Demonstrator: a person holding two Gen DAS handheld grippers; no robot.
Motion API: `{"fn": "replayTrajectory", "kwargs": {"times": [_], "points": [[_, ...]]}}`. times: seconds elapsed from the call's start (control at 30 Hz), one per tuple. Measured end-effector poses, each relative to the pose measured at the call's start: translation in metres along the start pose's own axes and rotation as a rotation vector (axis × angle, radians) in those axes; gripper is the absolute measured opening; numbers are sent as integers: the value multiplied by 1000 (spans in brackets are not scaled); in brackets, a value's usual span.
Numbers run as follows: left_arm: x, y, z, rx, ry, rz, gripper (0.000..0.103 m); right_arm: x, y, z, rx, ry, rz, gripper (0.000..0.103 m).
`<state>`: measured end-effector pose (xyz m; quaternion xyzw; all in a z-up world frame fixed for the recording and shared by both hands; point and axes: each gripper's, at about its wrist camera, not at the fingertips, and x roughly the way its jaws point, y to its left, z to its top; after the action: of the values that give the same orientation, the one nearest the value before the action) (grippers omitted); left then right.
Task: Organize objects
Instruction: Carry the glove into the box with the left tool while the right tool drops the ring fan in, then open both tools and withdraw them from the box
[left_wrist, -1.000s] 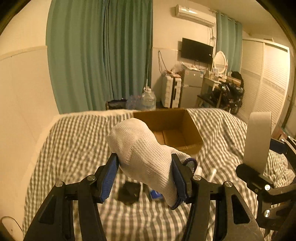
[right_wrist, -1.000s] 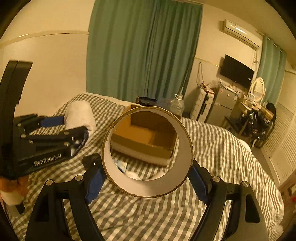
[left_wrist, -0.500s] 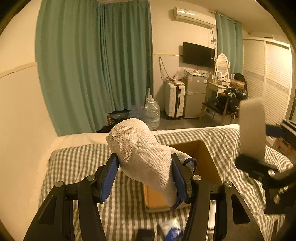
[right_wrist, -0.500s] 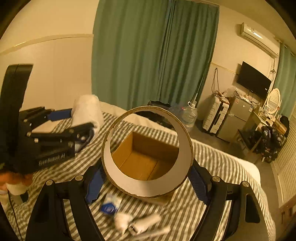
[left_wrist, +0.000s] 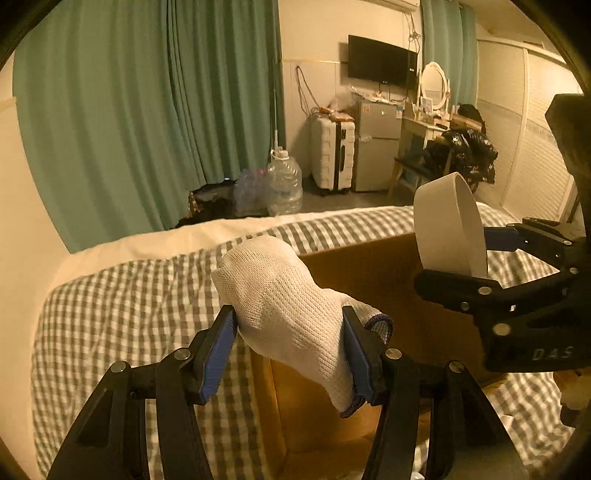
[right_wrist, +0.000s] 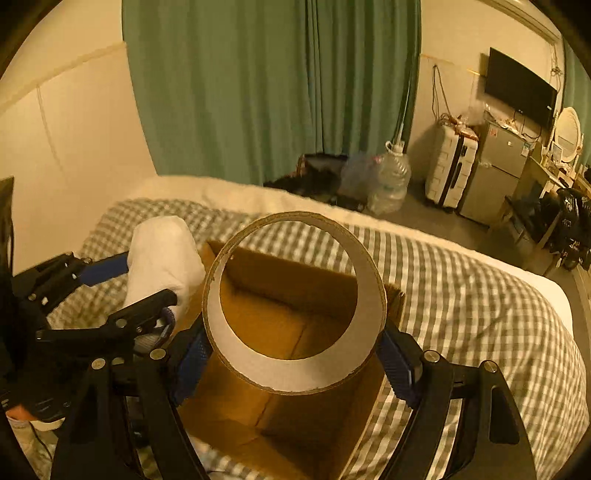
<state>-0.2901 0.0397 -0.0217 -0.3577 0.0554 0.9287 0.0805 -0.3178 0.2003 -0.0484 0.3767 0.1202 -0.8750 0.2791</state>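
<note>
We have both loads over the open cardboard box (right_wrist: 295, 325) on the checked bed (right_wrist: 461, 288). Our left gripper (left_wrist: 288, 325) clamps a rolled white sock (left_wrist: 280, 291) at its middle, near the box's left wall. Our right gripper (right_wrist: 295, 354) spans wide around a cardboard tape ring (right_wrist: 291, 373), pinched across its full width above the box interior. The risks we see: the sock sits close to the box edge, so a release here may drop it onto the bedding; the ring, freed on its edge, may roll or bounce out. The two grippers hang close together and could knock each other.
</note>
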Motion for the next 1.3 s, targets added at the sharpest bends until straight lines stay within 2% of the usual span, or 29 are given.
{"fn": "replayTrajectory", "kwargs": {"times": [0.27,0.3,0.33,0.37,0.4,0.43,0.47,0.73,1.07,1.17,1.3], "points": [[34,-13,-11,19,13,-24,60,34,-6,-15,-2,12,-13,82],[34,-14,-13,16,13,-28,64,33,-8,-16,7,3,-7,83],[35,-14,-14,14,15,-34,65,32,-10,-15,15,-4,5,89],[33,-15,-18,13,17,-46,72,29,-12,-15,27,-11,20,92],[29,-16,-19,15,18,-47,84,25,-12,-15,37,-21,25,94],[24,-17,-21,19,15,-38,89,18,-13,-15,49,-38,28,94],[18,-17,-23,24,9,-23,92,10,-14,-13,59,-50,28,94],[-50,-9,-16,7,-39,23,95,-66,-4,-5,47,-129,-30,94],[-159,11,-15,-33,-113,84,100,-179,57,-13,-87,-228,-131,94],[-181,11,-24,-23,-121,96,100,-198,76,-20,-127,-231,-135,94],[-200,8,-39,11,-113,124,100,-216,94,-37,-152,-216,-99,94]]}}
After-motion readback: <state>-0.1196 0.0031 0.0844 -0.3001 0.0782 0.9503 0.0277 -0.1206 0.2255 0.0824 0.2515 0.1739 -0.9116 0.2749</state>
